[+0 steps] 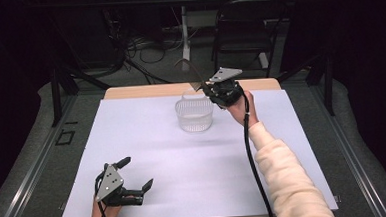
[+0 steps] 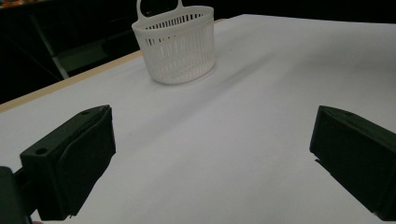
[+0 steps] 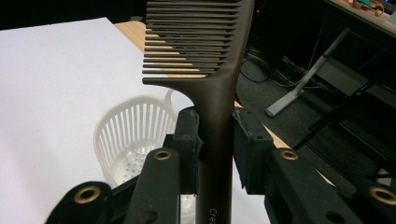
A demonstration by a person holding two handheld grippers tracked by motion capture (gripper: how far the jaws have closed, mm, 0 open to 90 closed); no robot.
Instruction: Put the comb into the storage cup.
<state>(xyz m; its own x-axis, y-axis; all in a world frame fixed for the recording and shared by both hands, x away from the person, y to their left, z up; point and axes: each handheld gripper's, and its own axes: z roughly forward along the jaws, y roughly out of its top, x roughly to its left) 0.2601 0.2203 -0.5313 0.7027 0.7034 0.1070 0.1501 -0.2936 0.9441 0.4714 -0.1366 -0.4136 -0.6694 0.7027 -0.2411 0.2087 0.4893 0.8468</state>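
Observation:
A dark brown comb [image 3: 210,70] stands between the jaws of my right gripper [image 3: 215,140], which is shut on its handle. In the high view the comb [image 1: 190,71] sticks up and to the left from the right gripper [image 1: 206,89], just above the rim of a white slatted basket [image 1: 195,113] at the far middle of the table. The basket [image 3: 133,135] looks empty below the comb. My left gripper [image 1: 137,174] rests open near the front left of the table, nothing between its jaws, and the basket [image 2: 175,44] is far ahead of it.
A white sheet [image 1: 193,158] covers the wooden table. Beyond the far edge are a black chair [image 1: 242,33], a white stand leg [image 1: 185,39] and cables on the floor [image 1: 142,46]. A black cable [image 1: 254,165] trails along the person's right sleeve.

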